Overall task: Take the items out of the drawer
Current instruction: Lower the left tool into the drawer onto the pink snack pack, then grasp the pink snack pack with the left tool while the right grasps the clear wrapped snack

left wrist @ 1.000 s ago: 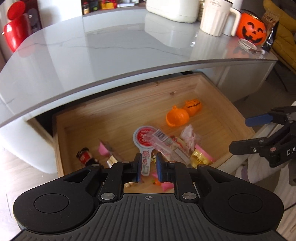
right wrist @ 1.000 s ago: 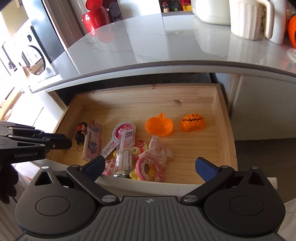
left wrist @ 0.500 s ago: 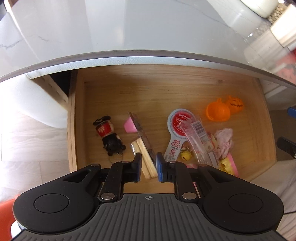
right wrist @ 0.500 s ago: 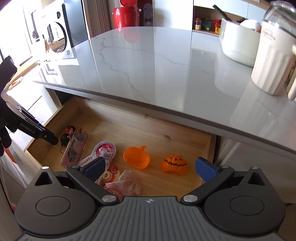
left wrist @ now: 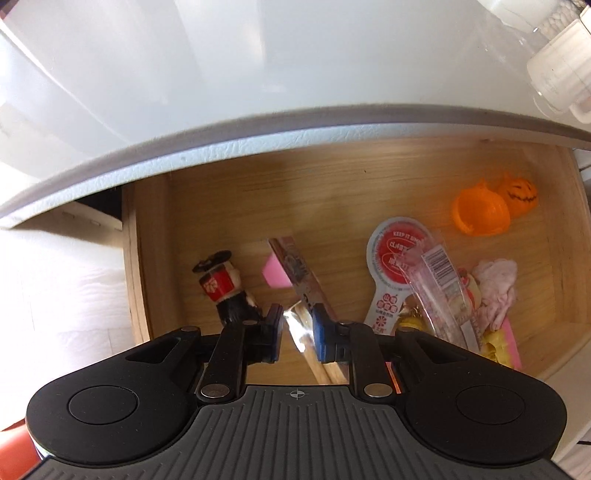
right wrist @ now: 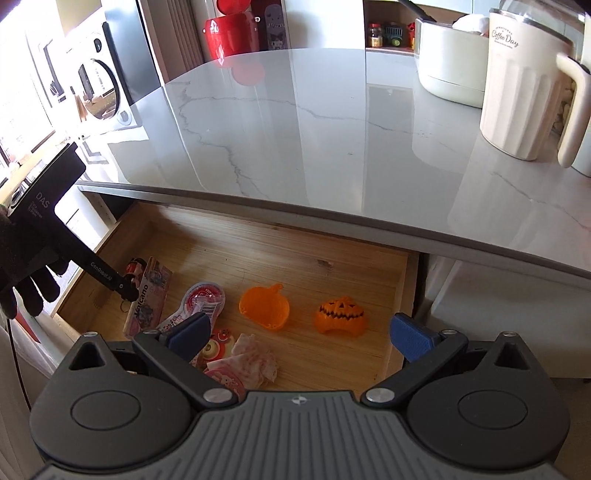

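In the open wooden drawer [right wrist: 399, 280], near its left side, the left gripper [left wrist: 297, 332] hangs with narrow jaws around the flat Volcano packet [right wrist: 149, 295]. It should drop straight and pinch the packet's edge firmly. The right gripper [right wrist: 299, 332] waits, jaws wide. The drawer also holds 2 orange pumpkins [right wrist: 341, 317], a doll [left wrist: 225, 291] and sweets.

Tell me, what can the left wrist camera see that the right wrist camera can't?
Only the left wrist view shows the pink block behind the Volcano packet, and the left gripper straddling that packet's edge. Only the right wrist view shows the Coffee Day jug, the red canister and the open right gripper. Both show the wooden drawer and two orange pumpkins.
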The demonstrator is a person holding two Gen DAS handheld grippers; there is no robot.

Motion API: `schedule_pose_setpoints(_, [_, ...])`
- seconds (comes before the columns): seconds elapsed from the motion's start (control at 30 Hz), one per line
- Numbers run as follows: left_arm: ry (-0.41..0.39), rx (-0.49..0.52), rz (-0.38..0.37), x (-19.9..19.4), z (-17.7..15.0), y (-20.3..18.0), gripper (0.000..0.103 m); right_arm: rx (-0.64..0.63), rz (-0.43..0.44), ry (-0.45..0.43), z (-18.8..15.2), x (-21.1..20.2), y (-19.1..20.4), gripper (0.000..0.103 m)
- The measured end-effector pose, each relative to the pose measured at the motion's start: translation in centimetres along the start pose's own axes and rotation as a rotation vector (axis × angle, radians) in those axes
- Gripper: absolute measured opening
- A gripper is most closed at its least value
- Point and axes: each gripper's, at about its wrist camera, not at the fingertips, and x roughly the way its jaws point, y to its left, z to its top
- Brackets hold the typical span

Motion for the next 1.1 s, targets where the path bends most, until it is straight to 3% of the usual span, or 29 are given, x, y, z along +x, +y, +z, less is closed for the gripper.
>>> schedule_pose_setpoints(0.13, [0.043,0.004,-0.02,0.9,-0.3,-0.4,0.02,-0.017,0.001,-0.007,0.0,-0.1,0.5,0.103])
schedule_pose_setpoints(0.2, [0.054,0.003,-0.008,1.4,-0.5,-0.4,0.031,-0.023,-0.003,-0.007,-0.1,-0.1,0.7,0.103])
schedule_pose_setpoints(0.43, [0.054,-0.001,-0.023,1.5,-0.8,0.3,0.031,-0.035,-0.013,0.002,-0.3,0.1,0.9,0.103])
schedule_pose_setpoints(0.6, [0.083,0.122,-0.04,1.9,-0.6,-1.5,0.035,-0.04,-0.015,0.004,-0.2,0.2,1.1,0.103])
schedule_pose_setpoints(0.8, [0.119,0.234,0.0,2.8,-0.4,-3.6,0.041,-0.044,-0.028,0.013,-0.4,0.5,1.3,0.103])
schedule_pose_setpoints(0.97, [0.105,0.302,0.035,2.3,-0.7,-5.3,0.037,-0.078,-0.042,-0.009,-0.5,0.3,1.8,0.103])
schedule_pose_setpoints(1.0, [0.095,0.319,0.029,1.9,-0.9,-5.5,0.031,-0.084,-0.036,-0.016,-0.4,0.1,1.8,0.103])
schedule_pose_setpoints(1.1, [0.01,0.37,-0.026,-1.1,-2.1,-5.2,0.026,-0.044,0.011,0.013,0.4,0.0,1.4,0.103])
